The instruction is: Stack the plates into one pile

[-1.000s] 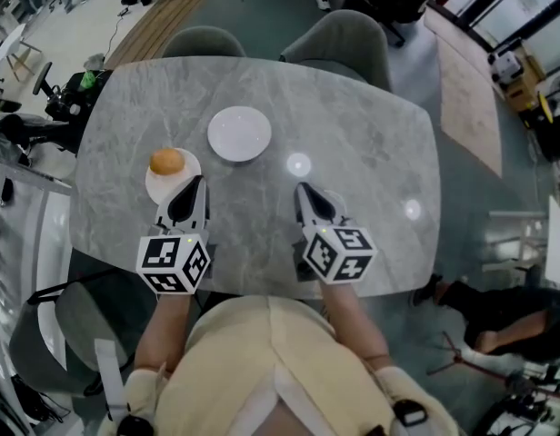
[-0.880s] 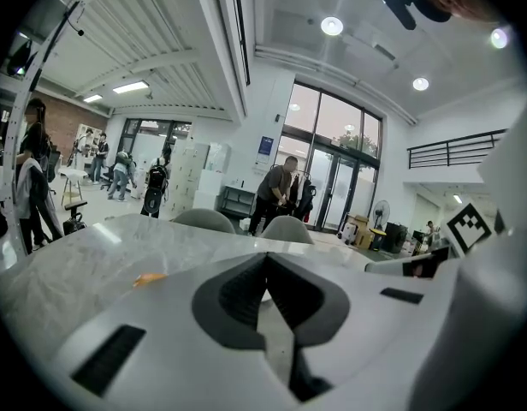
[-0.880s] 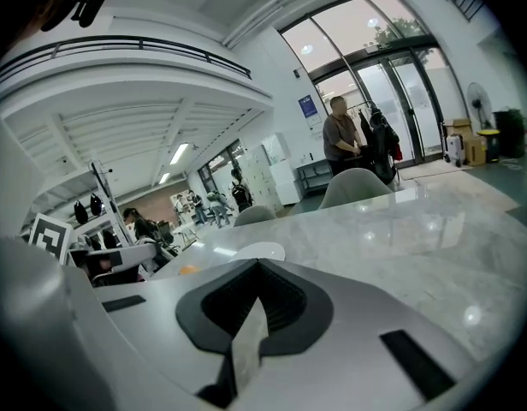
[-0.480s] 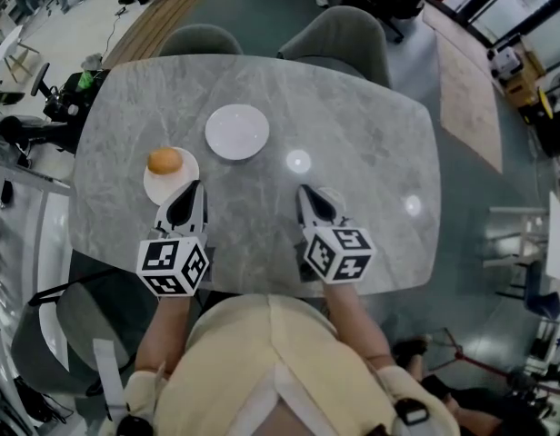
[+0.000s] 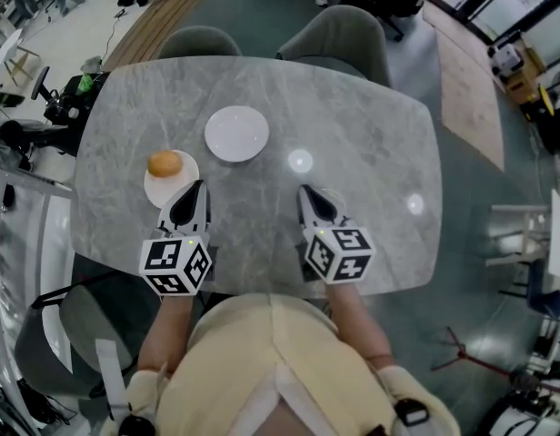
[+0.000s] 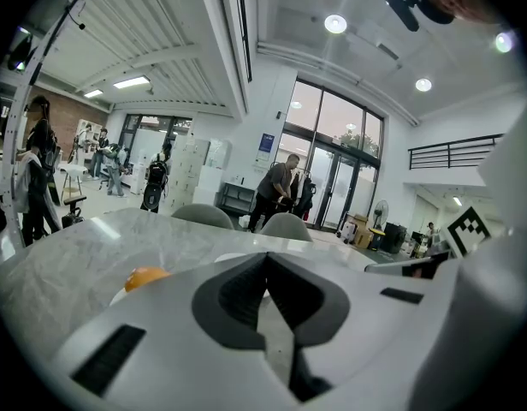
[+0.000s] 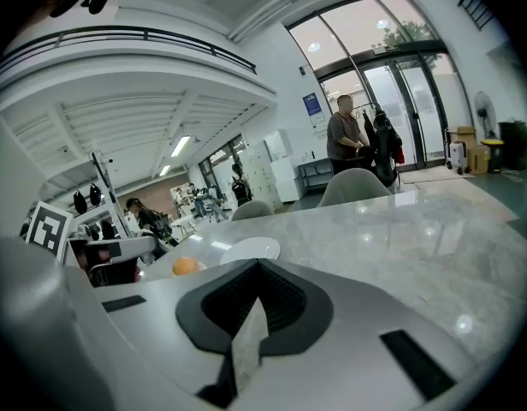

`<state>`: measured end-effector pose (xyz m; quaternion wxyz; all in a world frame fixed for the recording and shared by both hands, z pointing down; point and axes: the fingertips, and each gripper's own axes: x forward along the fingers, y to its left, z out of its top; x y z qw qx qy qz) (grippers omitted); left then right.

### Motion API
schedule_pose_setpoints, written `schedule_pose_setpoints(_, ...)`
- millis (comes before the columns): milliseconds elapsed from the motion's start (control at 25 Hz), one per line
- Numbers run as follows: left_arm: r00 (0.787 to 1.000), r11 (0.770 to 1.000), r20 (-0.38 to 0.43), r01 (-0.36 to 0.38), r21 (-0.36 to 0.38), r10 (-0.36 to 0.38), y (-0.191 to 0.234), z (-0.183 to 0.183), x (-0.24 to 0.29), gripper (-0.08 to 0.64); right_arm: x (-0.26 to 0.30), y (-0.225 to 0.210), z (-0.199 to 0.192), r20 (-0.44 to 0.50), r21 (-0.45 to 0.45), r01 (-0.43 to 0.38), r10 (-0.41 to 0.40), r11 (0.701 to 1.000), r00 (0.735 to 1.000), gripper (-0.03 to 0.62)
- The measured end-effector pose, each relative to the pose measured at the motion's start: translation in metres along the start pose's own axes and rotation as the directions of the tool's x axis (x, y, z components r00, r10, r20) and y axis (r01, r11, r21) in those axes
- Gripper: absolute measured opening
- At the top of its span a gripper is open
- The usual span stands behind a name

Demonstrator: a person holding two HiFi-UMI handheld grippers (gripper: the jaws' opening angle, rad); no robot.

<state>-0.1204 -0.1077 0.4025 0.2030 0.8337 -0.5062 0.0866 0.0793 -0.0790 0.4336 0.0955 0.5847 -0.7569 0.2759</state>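
Observation:
Two white plates lie on the grey marble table [image 5: 371, 107]. The empty plate [image 5: 236, 133] sits mid-table; it also shows in the right gripper view as the empty plate [image 7: 251, 249]. The smaller plate [image 5: 160, 186] at the left carries an orange bun [image 5: 165, 163], which appears again as the bun [image 6: 144, 276]. My left gripper [image 5: 189, 193] is shut and empty, its tip just right of the bun plate. My right gripper [image 5: 307, 194] is shut and empty too, over bare table below and right of the empty plate.
Two grey chairs [image 5: 339, 39] stand at the table's far side, another chair [image 5: 80, 325] at the near left. The table's near edge runs just under both marker cubes [image 5: 337, 254]. People stand in the hall beyond the table [image 6: 276, 187].

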Motion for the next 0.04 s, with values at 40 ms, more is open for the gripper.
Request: schedule_pose_setpoints(40, 1.0, 1.0, 0.0, 0.0, 0.0, 0.0, 0.0001, 0.0002, 0.0006, 0.003, 0.0004, -0.0004, 0.0, 0.0, 0.0, 0.0, 0.0, 1.0, 1.0, 0.003)
